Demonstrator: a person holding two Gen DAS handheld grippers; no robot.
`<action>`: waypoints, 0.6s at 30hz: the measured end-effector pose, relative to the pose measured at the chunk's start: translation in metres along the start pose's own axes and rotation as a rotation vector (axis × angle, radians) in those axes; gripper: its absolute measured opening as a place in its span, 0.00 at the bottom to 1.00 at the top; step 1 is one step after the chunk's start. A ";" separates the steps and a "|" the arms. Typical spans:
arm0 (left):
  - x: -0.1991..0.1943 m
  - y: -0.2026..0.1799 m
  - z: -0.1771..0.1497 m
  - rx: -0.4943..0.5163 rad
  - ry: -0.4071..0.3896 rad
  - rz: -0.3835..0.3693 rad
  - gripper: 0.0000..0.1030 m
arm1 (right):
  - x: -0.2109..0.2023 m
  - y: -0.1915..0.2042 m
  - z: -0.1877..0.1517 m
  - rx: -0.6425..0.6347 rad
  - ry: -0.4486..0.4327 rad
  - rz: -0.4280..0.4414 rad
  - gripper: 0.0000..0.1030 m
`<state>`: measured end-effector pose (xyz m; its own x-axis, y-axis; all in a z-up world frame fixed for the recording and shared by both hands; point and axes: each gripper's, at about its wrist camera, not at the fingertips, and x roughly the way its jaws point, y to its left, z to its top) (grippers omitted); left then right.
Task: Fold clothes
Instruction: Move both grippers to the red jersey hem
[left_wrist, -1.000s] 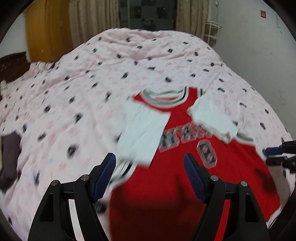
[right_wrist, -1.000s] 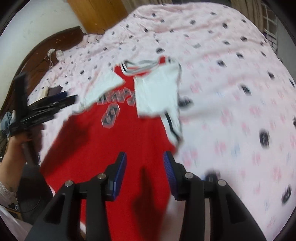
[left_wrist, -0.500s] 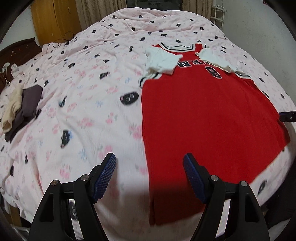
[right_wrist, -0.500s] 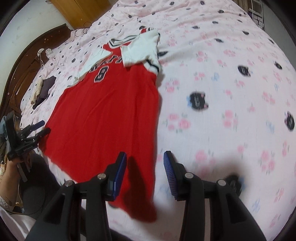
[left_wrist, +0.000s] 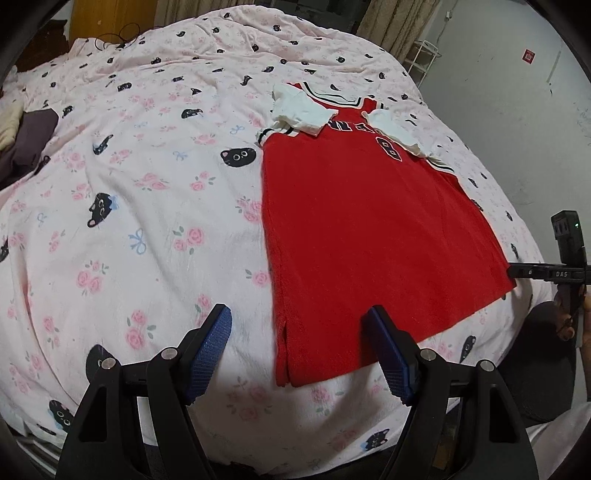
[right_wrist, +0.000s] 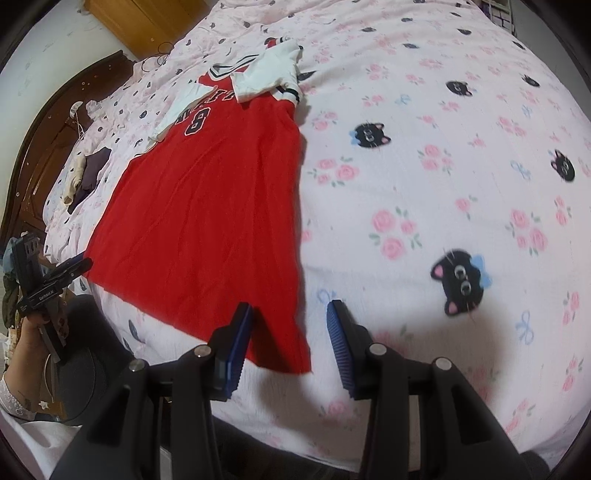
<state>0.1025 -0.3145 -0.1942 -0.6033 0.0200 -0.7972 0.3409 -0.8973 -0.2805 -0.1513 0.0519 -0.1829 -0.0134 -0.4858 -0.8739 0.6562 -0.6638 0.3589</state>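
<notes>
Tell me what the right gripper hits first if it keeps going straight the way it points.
Most likely the near hem corner of the red jersey with white sleeves, which lies between the open jaws of the right gripper, on the pink floral bedspread. Depth is uncertain; nothing else stands in the way.

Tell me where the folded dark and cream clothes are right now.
The folded dark and cream clothes lie at the far left edge of the left wrist view, on the pink bedspread, well left of the red jersey and near the wooden headboard.
</notes>
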 end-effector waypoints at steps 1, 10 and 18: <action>-0.001 0.000 -0.001 -0.006 0.001 -0.014 0.68 | 0.000 0.000 -0.001 -0.001 0.001 0.001 0.42; -0.007 0.000 -0.006 -0.019 0.020 -0.055 0.31 | 0.000 -0.001 -0.008 -0.001 0.000 0.003 0.42; -0.008 0.002 -0.007 -0.046 0.017 -0.068 0.20 | 0.003 -0.002 -0.010 0.013 -0.003 0.029 0.42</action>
<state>0.1129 -0.3135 -0.1920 -0.6142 0.0880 -0.7842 0.3322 -0.8726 -0.3581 -0.1450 0.0572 -0.1899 0.0032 -0.5066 -0.8622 0.6461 -0.6570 0.3885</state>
